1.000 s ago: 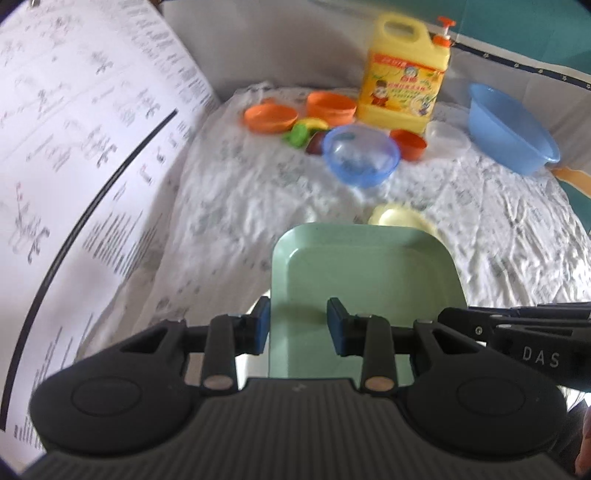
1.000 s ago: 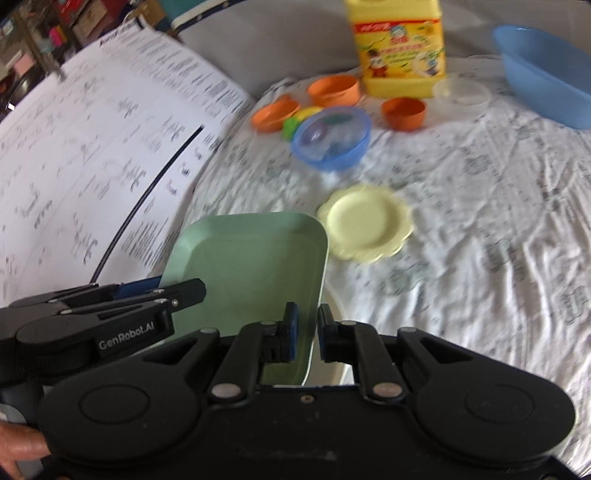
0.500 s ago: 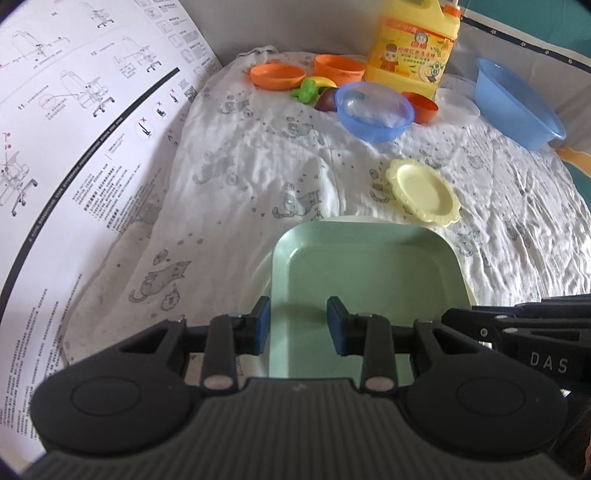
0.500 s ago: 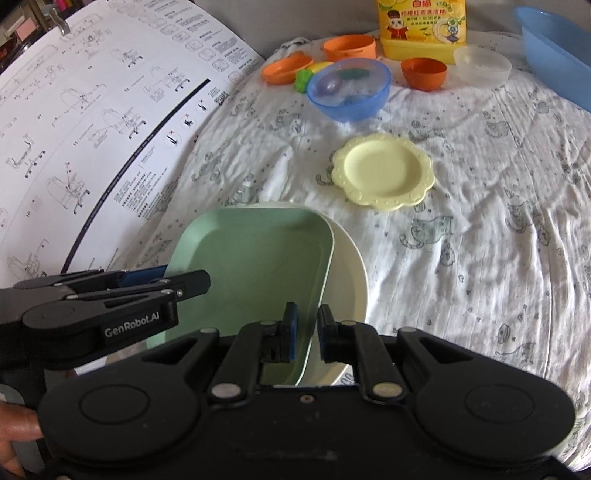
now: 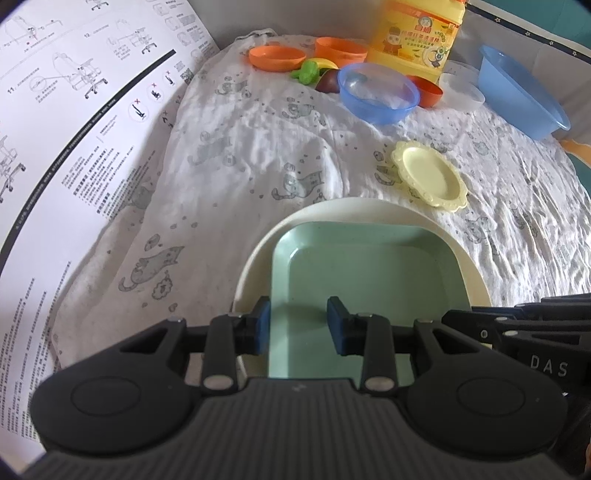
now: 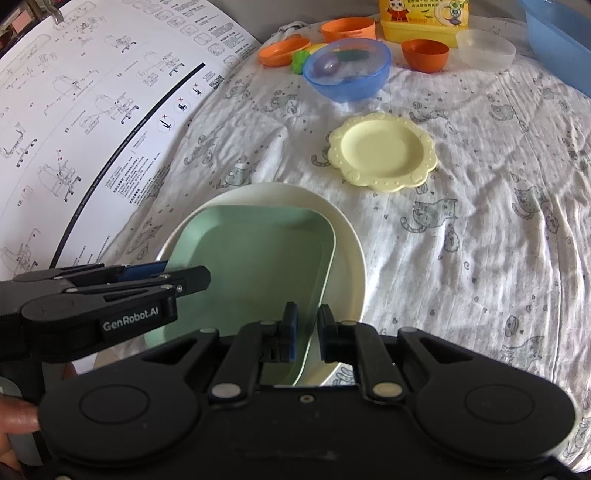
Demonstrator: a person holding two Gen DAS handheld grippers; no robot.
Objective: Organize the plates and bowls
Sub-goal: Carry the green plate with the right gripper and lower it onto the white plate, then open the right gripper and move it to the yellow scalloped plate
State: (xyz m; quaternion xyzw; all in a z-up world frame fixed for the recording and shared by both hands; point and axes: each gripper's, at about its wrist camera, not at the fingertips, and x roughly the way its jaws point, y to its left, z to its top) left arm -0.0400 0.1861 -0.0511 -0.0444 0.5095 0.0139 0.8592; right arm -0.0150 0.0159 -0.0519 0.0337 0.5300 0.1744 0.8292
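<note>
A pale green square plate [image 5: 369, 266] [image 6: 251, 258] is held between both grippers, low over a larger cream round plate [image 5: 332, 206] [image 6: 347, 251] on the cat-print cloth. Whether it rests on the cream plate I cannot tell. My left gripper [image 5: 299, 325] [image 6: 177, 277] is shut on the green plate's left rim. My right gripper [image 6: 306, 332] [image 5: 480, 325] is shut on its right rim. A small yellow scalloped plate [image 5: 428, 177] [image 6: 382, 151] lies beyond, to the right. Further back stands a blue bowl [image 5: 378, 92] [image 6: 347, 70].
Orange bowls [image 5: 277, 57] [image 6: 424, 53], toy fruit, a clear tub [image 5: 461, 88], a yellow detergent bottle [image 5: 417, 33] and a big blue basin [image 5: 524, 96] line the back. A printed instruction sheet [image 5: 74, 129] covers the left. A hand [image 6: 14, 417] shows at the lower left.
Both grippers have come down with the green plate. The cream plate has come into view beneath it, and its rim now rings the green plate.
</note>
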